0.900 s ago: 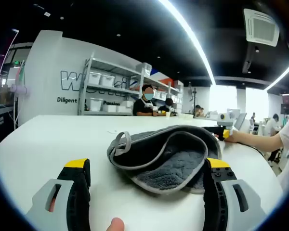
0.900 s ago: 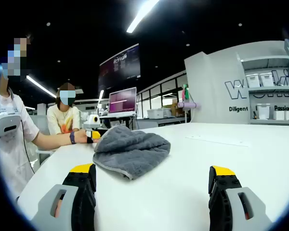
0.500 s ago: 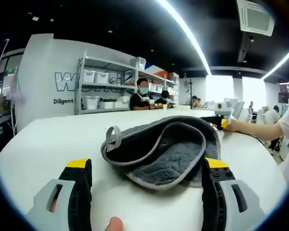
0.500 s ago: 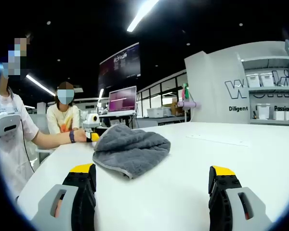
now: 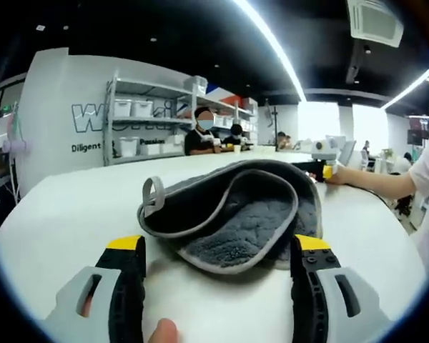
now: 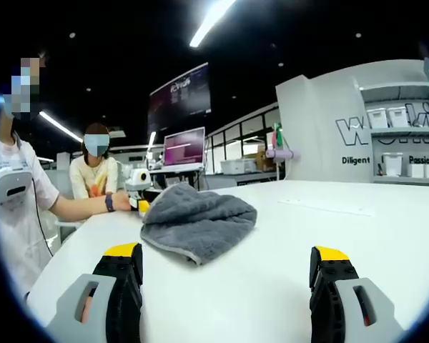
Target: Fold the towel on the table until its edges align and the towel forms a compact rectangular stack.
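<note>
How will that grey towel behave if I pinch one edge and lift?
The grey towel lies in a rumpled, curled heap, so it will likely droop. Its plush pile suggests decent grip. The hanging loop may dangle or snag.

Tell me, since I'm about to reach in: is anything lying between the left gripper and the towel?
Nothing visible: bare white table separates the open left gripper from the rumpled grey terry towel.

Open-plan lab or workshop. Beyond the jaws: metal shelving (image 5: 146, 118) with storage bins, lettered wall (image 6: 386, 136). Monitor (image 6: 184, 148), long white worktop (image 6: 329, 221), ceiling strip lights (image 5: 272, 43).
</note>
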`<state>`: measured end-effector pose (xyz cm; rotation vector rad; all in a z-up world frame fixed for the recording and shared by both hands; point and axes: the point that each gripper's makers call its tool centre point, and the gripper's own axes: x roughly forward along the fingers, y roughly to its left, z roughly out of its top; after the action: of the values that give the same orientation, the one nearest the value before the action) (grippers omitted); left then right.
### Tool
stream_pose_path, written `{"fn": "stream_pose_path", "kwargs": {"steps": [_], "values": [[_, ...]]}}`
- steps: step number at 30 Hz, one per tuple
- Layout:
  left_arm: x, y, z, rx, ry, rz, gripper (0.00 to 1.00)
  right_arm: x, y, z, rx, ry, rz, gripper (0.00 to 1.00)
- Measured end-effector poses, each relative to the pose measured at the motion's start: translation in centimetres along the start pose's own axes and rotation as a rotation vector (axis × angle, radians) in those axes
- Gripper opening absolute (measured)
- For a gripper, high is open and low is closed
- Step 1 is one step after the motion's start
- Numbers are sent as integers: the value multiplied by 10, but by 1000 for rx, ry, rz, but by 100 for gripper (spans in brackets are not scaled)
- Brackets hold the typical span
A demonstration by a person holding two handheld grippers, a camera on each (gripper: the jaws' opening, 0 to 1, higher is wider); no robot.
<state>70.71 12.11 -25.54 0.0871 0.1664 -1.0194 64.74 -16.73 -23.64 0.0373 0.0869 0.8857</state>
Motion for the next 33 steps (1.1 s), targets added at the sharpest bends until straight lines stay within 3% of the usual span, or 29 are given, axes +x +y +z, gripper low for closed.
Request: {"fn": "stream_pose_path", "kwargs": {"steps": [33], "values": [[-1, -9, 1, 49, -8, -40, 61, 2, 11, -3, 5, 16, 39, 98]]}}
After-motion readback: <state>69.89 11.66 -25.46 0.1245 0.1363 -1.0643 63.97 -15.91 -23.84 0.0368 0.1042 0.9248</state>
